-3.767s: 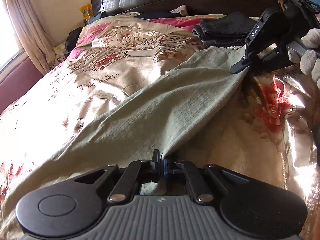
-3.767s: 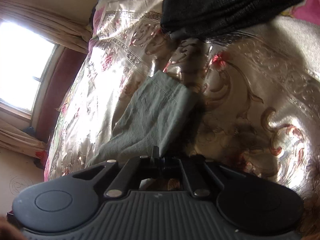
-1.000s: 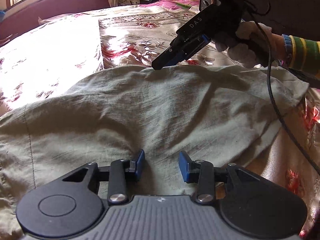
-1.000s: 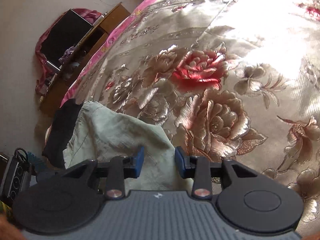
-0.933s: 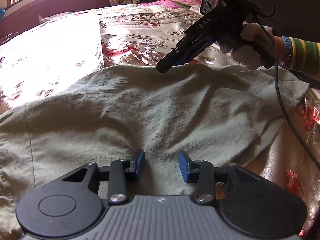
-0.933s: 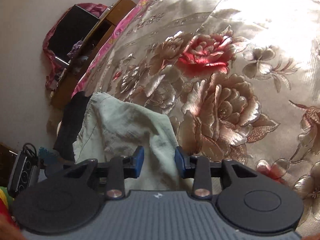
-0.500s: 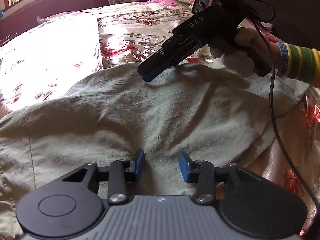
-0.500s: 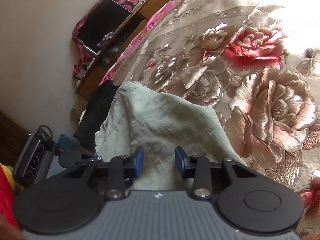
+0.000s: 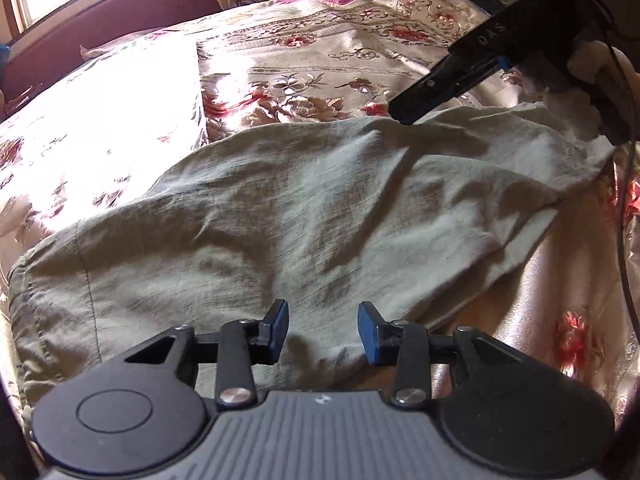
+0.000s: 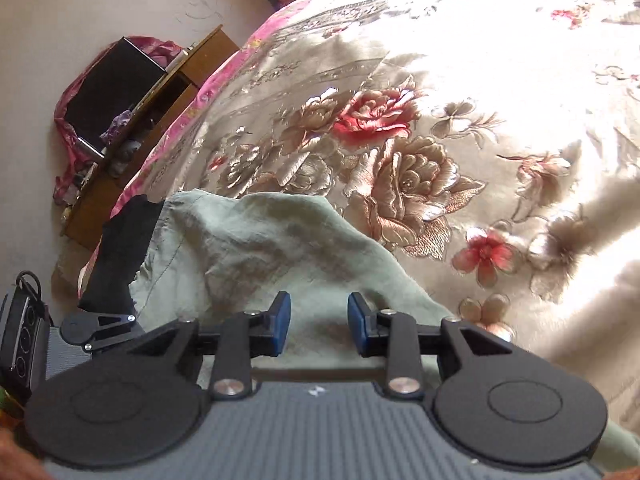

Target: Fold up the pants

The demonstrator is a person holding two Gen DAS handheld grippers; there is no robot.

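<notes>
Pale green pants (image 9: 304, 216) lie in a wrinkled, doubled-over slab on the floral bedspread (image 9: 320, 56). My left gripper (image 9: 323, 332) hovers open just above their near edge, with nothing between its blue pads. At the far right edge of the cloth, my right gripper (image 9: 406, 112) points down, and a gloved hand (image 9: 592, 64) holds it. In the right wrist view the right gripper (image 10: 319, 322) stands open over the pants (image 10: 260, 248), its pads apart and gripping nothing. The left gripper (image 10: 100, 328) shows at the lower left there.
A dark cloth (image 10: 124, 248) lies at the far end of the pants. Beyond the bed stand a wooden shelf (image 10: 160, 120) with a black box, and a maroon bench (image 9: 100, 20) under a window. A cable (image 9: 622, 200) hangs from the right gripper.
Both grippers held the pants shut earlier and have since let go. Over the last half second the right gripper pulled back to the right and up along the far edge. The left gripper rose slightly.
</notes>
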